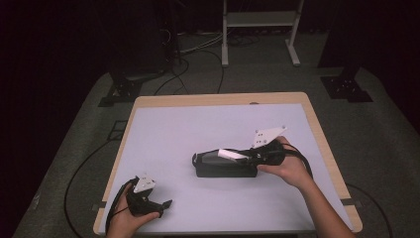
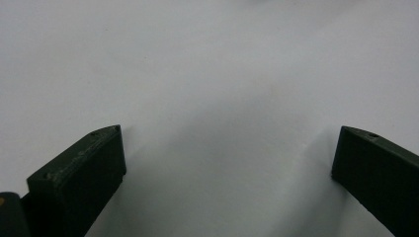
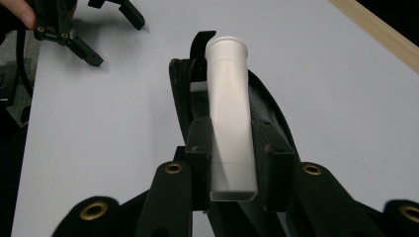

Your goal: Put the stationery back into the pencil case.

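Tube (image 3: 228, 113): smooth white plastic, flanged end, clamped in right gripper (image 1: 247, 156) above long soft black pouch (image 1: 225, 166) | pouch at table (image 1: 317, 124) centre, well clear of all 4 edges | left gripper (image 1: 166, 203): jaws apart, near front-left corner, bare white surface around | wooden rim, dark room behind

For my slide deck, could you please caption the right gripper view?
Right gripper holds a white tube between its jaws above an open black pouch on the white table.
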`<state>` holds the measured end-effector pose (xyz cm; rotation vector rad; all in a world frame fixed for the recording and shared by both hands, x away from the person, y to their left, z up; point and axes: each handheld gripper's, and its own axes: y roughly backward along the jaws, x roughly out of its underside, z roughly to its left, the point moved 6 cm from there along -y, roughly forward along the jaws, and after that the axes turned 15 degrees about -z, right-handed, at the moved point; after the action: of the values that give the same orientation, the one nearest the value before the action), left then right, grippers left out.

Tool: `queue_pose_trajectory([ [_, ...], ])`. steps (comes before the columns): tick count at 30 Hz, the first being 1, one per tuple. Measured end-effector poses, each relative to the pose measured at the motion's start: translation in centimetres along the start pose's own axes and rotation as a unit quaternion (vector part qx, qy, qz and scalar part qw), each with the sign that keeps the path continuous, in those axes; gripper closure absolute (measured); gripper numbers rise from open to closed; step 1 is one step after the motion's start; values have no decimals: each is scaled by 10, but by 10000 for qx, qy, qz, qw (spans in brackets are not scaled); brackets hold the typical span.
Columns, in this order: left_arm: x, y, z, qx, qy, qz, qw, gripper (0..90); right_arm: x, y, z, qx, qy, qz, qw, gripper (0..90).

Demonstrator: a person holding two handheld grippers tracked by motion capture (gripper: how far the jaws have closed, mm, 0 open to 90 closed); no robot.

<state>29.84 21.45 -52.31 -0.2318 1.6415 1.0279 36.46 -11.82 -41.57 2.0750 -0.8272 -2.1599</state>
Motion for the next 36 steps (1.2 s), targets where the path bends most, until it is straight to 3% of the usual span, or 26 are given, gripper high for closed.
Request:
queue_pose_trajectory([
  [19, 0, 0, 1, 4, -36, 20, 10000, 0, 10, -25, -13, -90, -47, 322, 9994, 705],
  [30, 0, 0, 1, 7, -41, 24, 10000, 0, 15, -32, -16, -125, -63, 401, 9991, 704],
  [36, 0, 0, 1, 6, -42, 20, 10000, 0, 14, -34, -15, -123, -17, 308, 9994, 686],
])
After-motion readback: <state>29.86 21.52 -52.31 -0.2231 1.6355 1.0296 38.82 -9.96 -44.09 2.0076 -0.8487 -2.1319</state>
